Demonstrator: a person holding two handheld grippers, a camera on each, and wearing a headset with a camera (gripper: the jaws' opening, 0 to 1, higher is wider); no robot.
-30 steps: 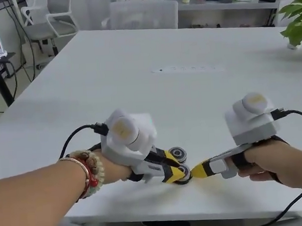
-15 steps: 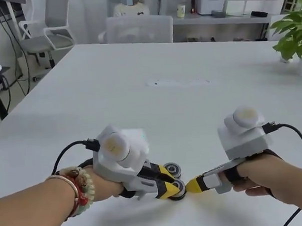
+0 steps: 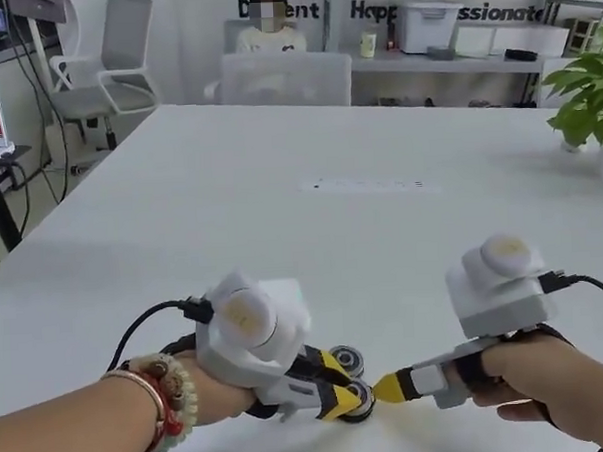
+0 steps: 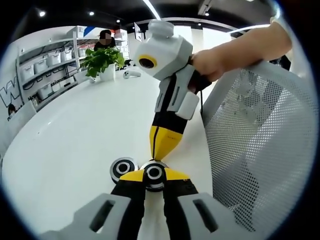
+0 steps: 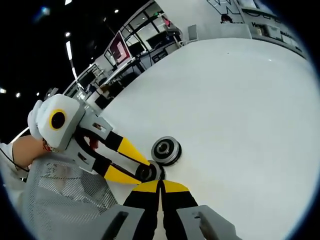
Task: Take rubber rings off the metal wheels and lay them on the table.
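Observation:
My left gripper (image 3: 347, 396) is shut on a small metal wheel (image 3: 359, 400) with a black rubber ring, held low over the table's near edge. In the left gripper view the wheel (image 4: 154, 173) sits between the yellow tips of the left gripper (image 4: 154, 176). My right gripper (image 3: 381, 388) is shut, and its tip touches that wheel's rim from the right; I cannot tell whether it pinches the ring. In the right gripper view the right gripper (image 5: 160, 183) meets the held wheel (image 5: 149, 171). A second ringed wheel (image 3: 347, 359) (image 4: 123, 169) (image 5: 166, 150) lies flat just beyond.
The white table (image 3: 312, 236) stretches far ahead. A potted plant (image 3: 588, 98) stands at the back right. A mesh chair (image 4: 260, 145) is close behind the near edge, more chairs (image 3: 285, 79) stand at the far side, and a person sits there.
The head camera has tilted up, so everything sits lower in the picture. Both grippers stay together at the held wheel, and the loose wheel has not moved.

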